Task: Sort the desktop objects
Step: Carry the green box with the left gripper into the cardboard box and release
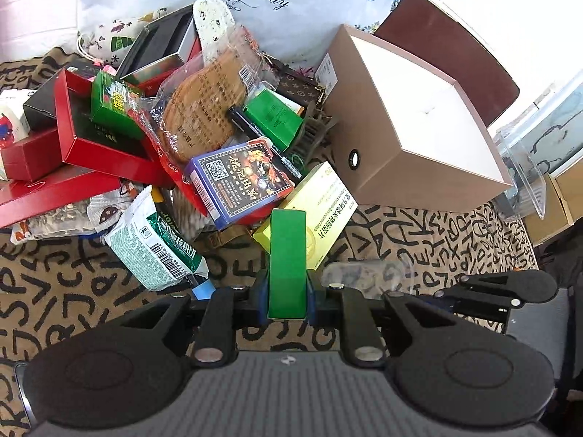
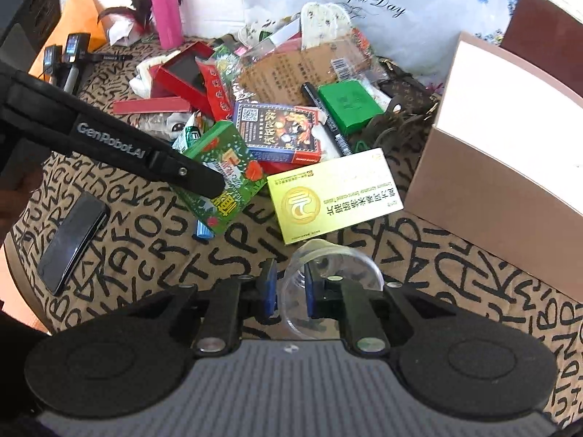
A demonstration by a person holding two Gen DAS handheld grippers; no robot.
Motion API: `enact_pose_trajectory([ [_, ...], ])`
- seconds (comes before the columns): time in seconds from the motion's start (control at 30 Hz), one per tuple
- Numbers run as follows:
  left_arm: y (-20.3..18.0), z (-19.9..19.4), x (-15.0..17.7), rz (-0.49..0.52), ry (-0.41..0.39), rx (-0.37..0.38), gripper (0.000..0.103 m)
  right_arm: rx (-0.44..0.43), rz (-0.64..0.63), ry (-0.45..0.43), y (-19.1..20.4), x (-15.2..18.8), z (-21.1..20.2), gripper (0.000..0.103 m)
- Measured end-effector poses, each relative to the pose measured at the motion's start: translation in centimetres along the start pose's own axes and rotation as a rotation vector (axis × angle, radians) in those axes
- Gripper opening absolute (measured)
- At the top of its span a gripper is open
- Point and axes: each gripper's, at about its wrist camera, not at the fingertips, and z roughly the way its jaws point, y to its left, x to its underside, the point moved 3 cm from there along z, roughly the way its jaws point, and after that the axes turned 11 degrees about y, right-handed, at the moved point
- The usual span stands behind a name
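Left wrist view shows my left gripper (image 1: 288, 291) pinching a green box (image 1: 287, 266) between its blue pads, the box standing on end just in front of the yellow-gold box (image 1: 320, 215). From the right wrist view I see the same green box (image 2: 226, 171) with its printed face up, held by the left gripper (image 2: 204, 182) just left of the yellow-gold box (image 2: 331, 193). My right gripper (image 2: 289, 287) has a clear plastic cup (image 2: 328, 284) lying on its side; one blue pad sits inside the mouth and the other outside, so I read it as gripping the cup's wall. That cup hangs just below the yellow-gold box. Behind the yellow-gold box lies the blue card box (image 2: 280, 131), with a black marker (image 2: 328, 116) and another green carton (image 2: 348, 107) beyond it. To its right stands the big tan box (image 1: 404, 116), open side up. A black phone (image 2: 73, 236) lies well left of the yellow-gold box on the lettered cloth (image 2: 419, 273)
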Motion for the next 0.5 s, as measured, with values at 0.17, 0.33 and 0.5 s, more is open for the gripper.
enact_pose_trajectory([
  [0.17, -0.2, -0.1, 0.5, 0.008, 0.001, -0.009, 0.019, -0.012, 0.018, 0.012, -0.1, 0.3, 1.1, 0.001],
  [0.33, -0.2, -1.0, 0.4, 0.02, -0.033, -0.013, 0.019, -0.039, 0.051, -0.001, -0.4, 0.4, 1.5, 0.0],
  [0.5, -0.7, -2.6, -0.9, 0.034, -0.086, -0.01, 0.019, -0.092, 0.137, -0.098, -2.1, -0.3, -0.9, 0.0],
])
